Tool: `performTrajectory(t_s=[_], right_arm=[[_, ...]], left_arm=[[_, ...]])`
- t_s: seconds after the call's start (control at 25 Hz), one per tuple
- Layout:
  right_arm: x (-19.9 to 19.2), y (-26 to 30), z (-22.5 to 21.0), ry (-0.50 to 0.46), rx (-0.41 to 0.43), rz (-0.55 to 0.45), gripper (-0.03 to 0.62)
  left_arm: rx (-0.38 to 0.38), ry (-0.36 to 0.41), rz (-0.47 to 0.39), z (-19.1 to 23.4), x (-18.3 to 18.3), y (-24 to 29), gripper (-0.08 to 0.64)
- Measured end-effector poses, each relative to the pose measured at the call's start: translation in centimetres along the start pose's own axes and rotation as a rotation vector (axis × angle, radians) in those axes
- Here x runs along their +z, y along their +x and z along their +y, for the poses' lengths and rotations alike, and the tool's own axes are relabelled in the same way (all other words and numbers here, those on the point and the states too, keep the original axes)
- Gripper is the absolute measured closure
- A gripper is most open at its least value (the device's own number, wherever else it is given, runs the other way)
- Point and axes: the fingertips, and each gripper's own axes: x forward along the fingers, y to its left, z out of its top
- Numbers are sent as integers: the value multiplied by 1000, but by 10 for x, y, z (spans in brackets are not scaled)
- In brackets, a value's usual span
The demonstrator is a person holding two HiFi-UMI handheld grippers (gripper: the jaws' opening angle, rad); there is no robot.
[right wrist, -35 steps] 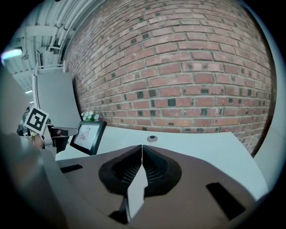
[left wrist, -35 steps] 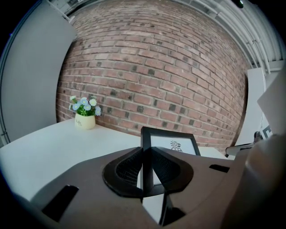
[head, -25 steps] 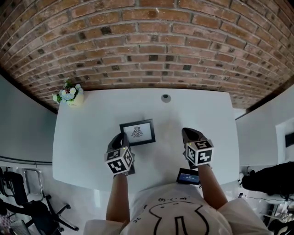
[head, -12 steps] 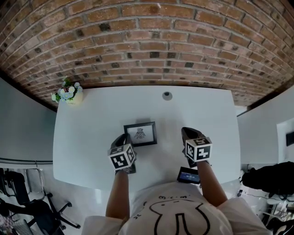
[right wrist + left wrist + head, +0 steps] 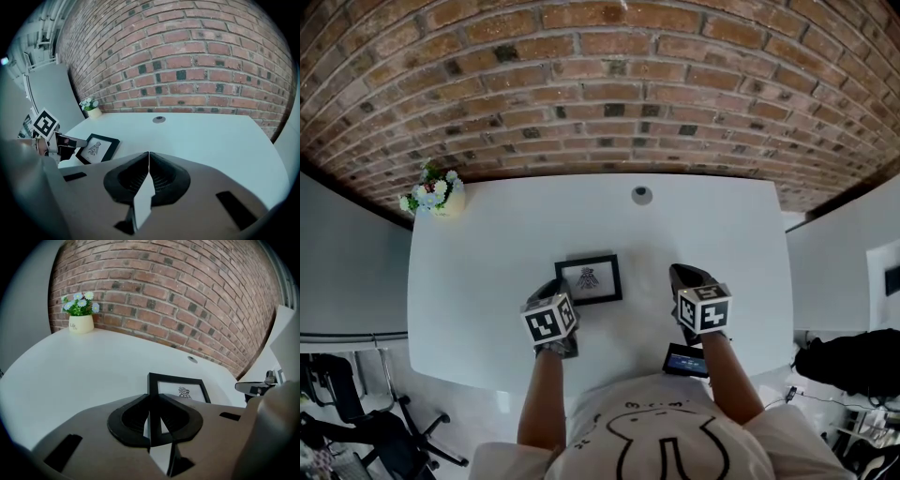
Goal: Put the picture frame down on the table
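A small black picture frame (image 5: 589, 278) with a white mat and a dark emblem lies low over the white table (image 5: 487, 281), near its middle front. My left gripper (image 5: 555, 287) is at the frame's left edge. In the left gripper view the jaws are closed on that black edge (image 5: 150, 401), and the rest of the frame (image 5: 180, 389) reaches ahead to the right. My right gripper (image 5: 682, 275) hovers to the frame's right, apart from it, shut and empty (image 5: 148, 157). The right gripper view shows the frame (image 5: 96, 147) at left with the left gripper (image 5: 61, 140) beside it.
A pale pot of flowers (image 5: 431, 195) stands at the table's far left corner. A round cable grommet (image 5: 641, 195) sits near the back edge, below the brick wall (image 5: 600, 84). A dark phone-like device (image 5: 684, 359) lies at the front edge by my right arm.
The frame looks smaller and sits a little further right and nearer in view, still held by the left gripper. The right gripper has barely moved.
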Motion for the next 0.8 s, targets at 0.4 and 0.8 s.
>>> performTrajectory(t_s=[0.4,0.8], right_arm=[[-6,7,5,-4,17,26,575],[-14,8,-5,13,4,59,575]], left_arm=[[26,-59,87,7,-13,8,486],[43,-82,134,9,-15,10,483]])
